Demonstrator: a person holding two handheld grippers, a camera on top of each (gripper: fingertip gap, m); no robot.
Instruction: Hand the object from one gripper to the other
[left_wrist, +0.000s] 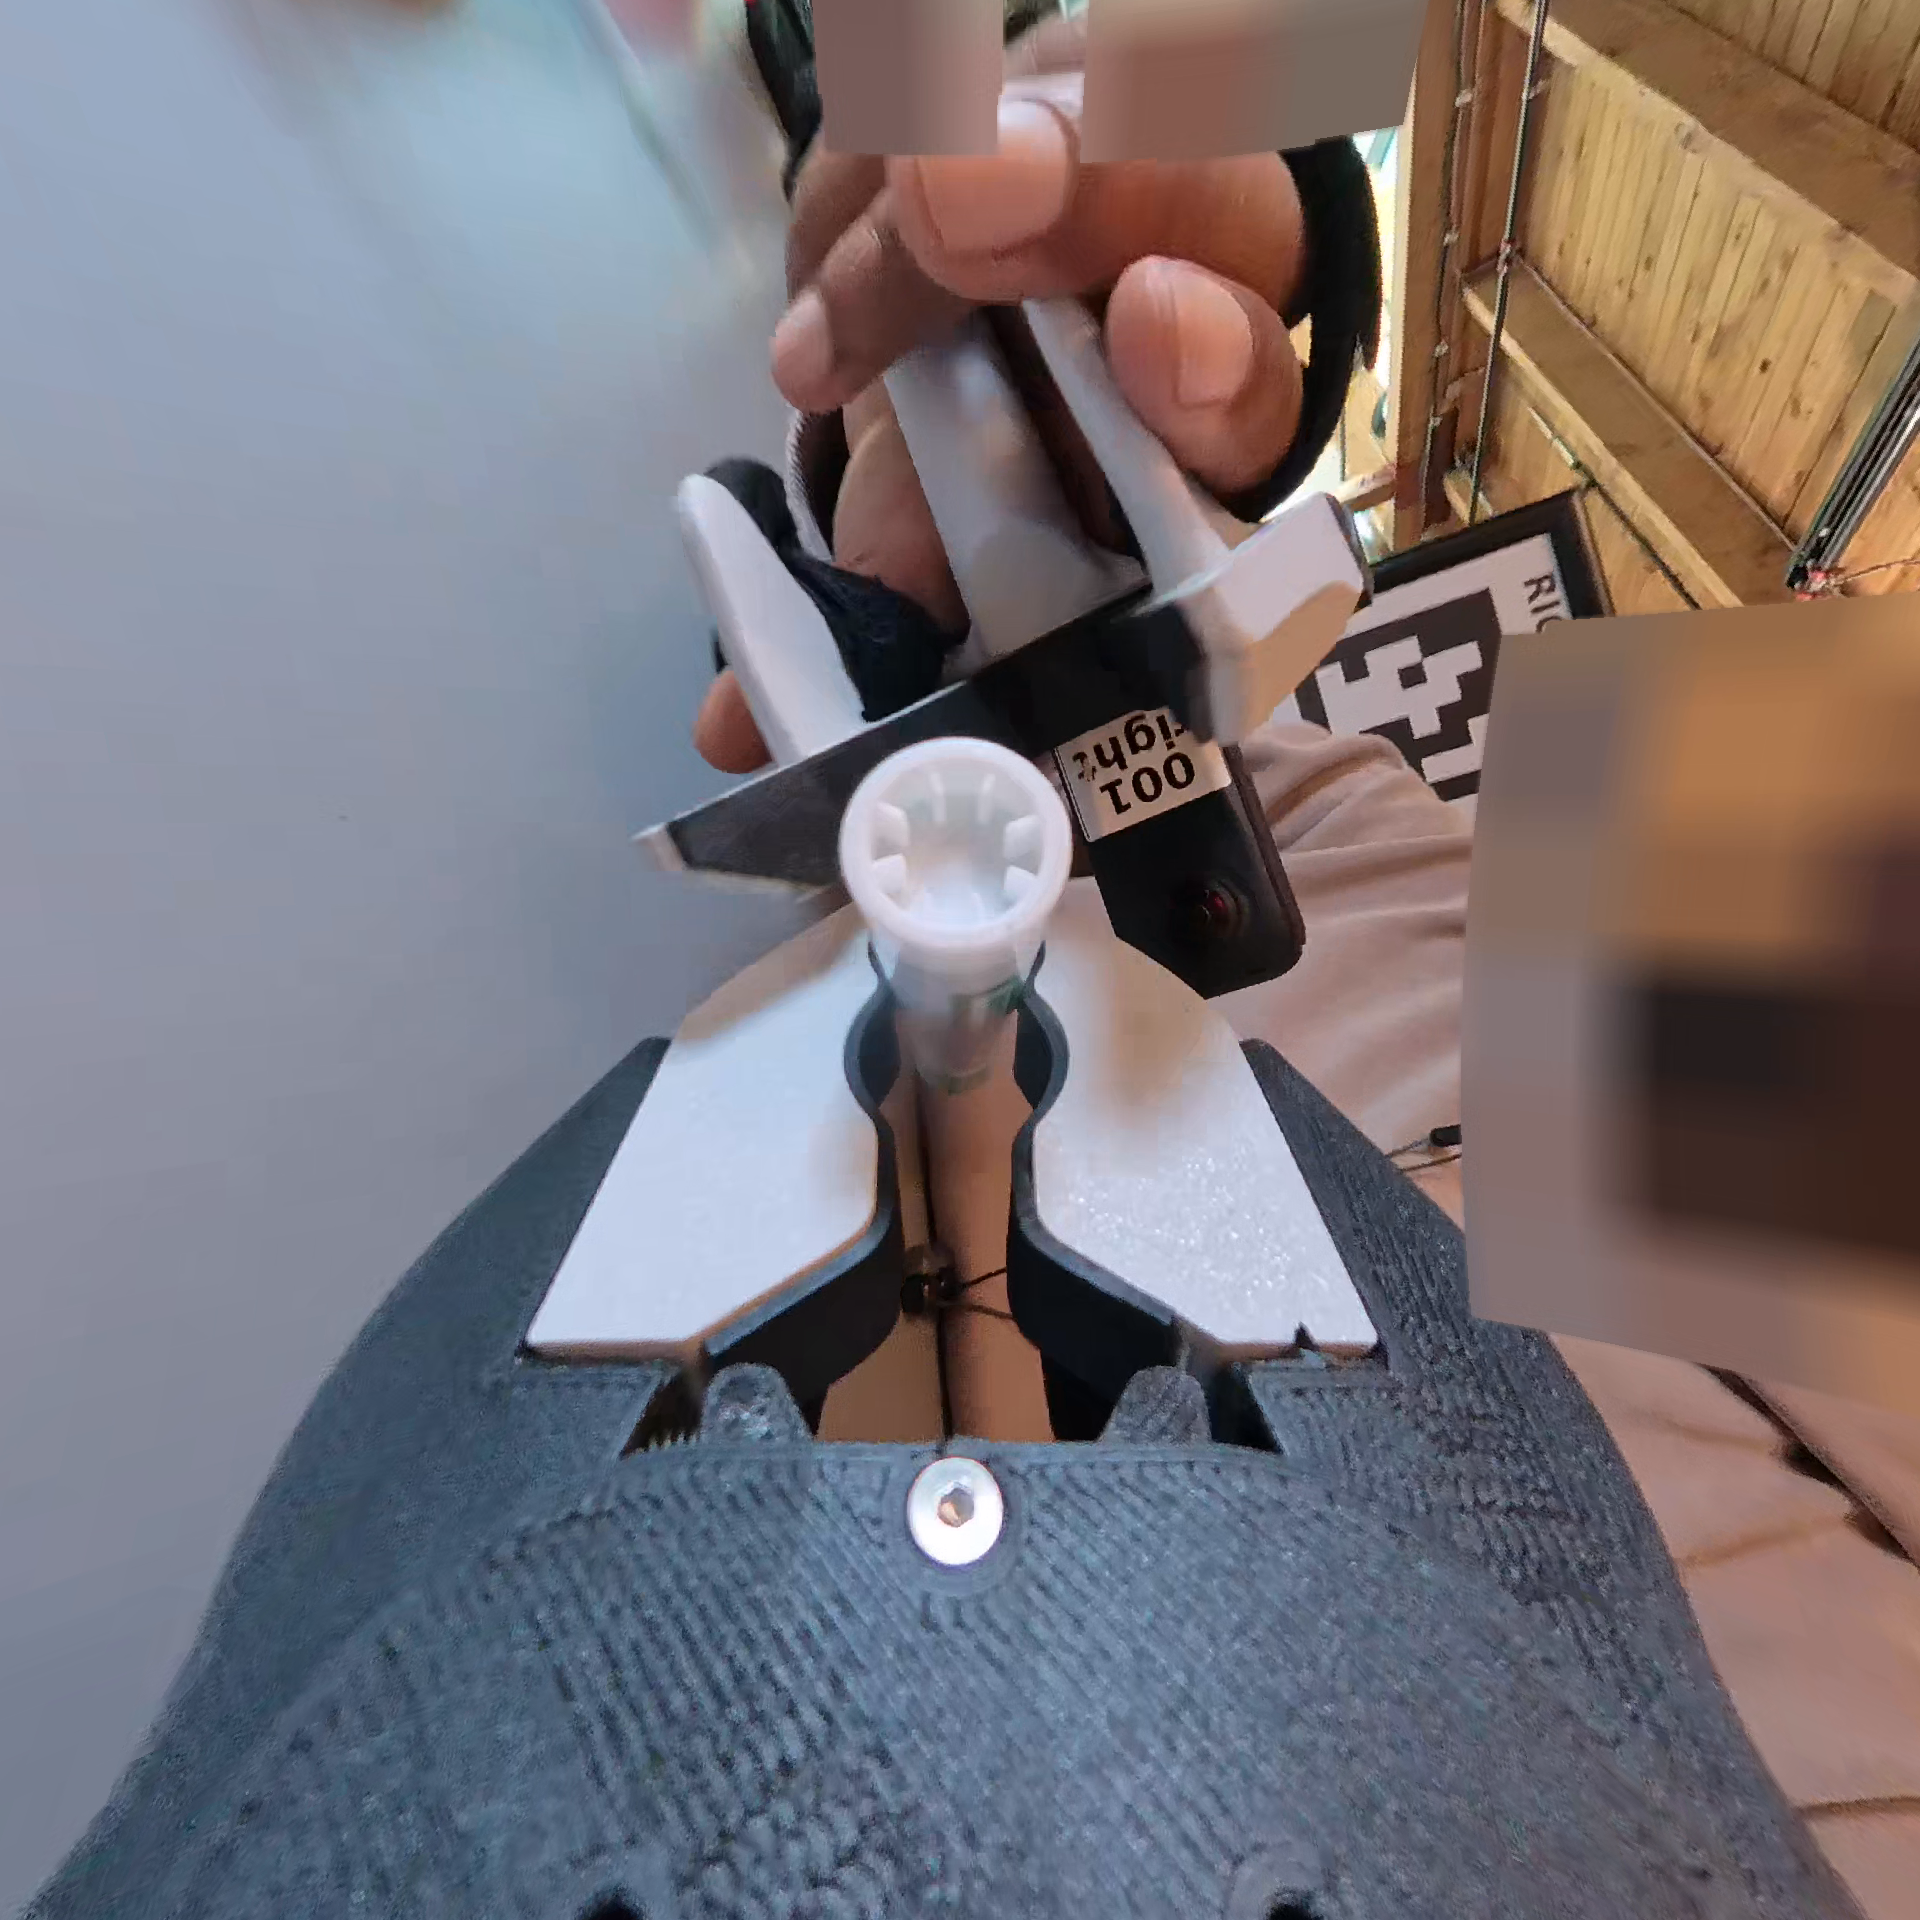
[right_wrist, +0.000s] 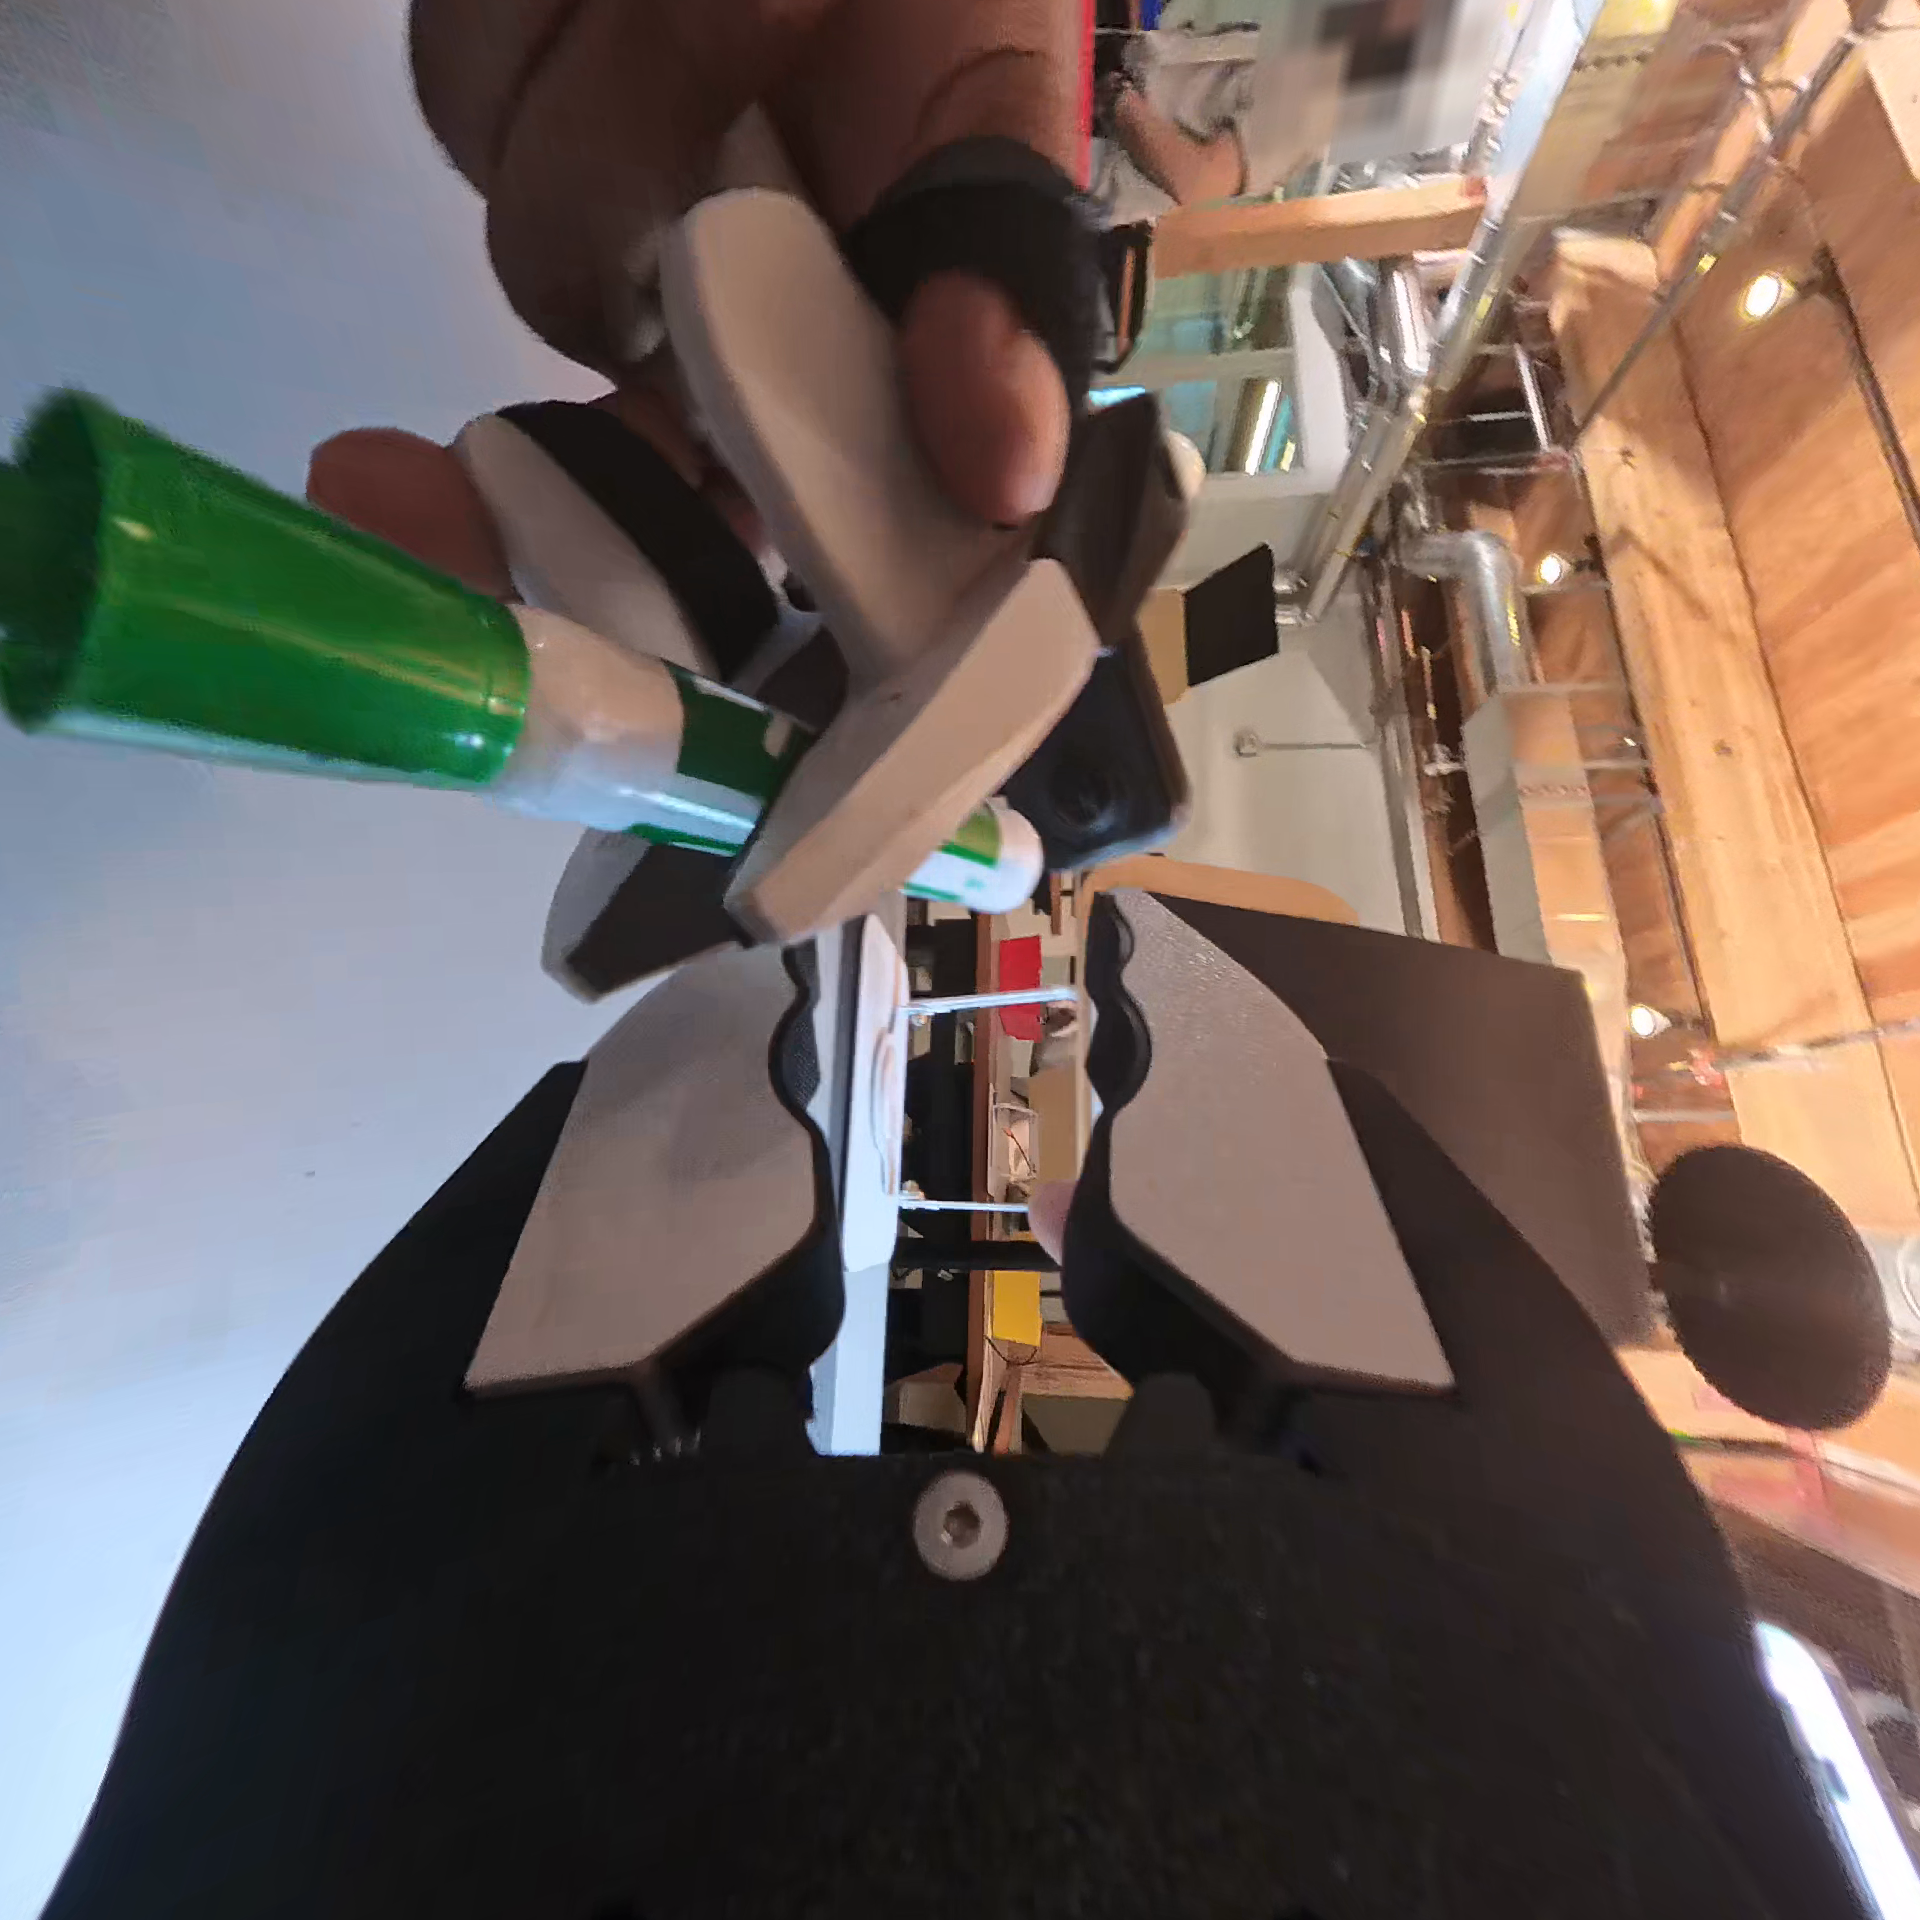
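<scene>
A: Green-capped white plastic marker (right_wrist: 436, 707), that's the thing to watch, and it sits clamped in the left hand-held gripper (left_wrist: 961, 1039).

B: Agreed. In the left wrist view its white ribbed butt end (left_wrist: 956, 842) points straight at the lens, with the barrel pinched between the two white-padded fingers (left_wrist: 727, 1143).

A: From the right wrist view the same marker lies crosswise in the upper left, the green cap (right_wrist: 249, 623) sticking out to the left and the white tip poking out past the left tool's plate.

B: And the right hand-held gripper (right_wrist: 956, 1101)?

A: Spread wide with nothing between its fingers. You see straight through the gap to the room behind.

B: It sits just below the marker's tip, near but not touching.

A: A person's hand (right_wrist: 727, 208) wraps the left tool's white handle, with a black strap over one finger.

B: Backdrop is a pale surface on the left and wooden panelling (right_wrist: 1714, 623) on the right.
</scene>
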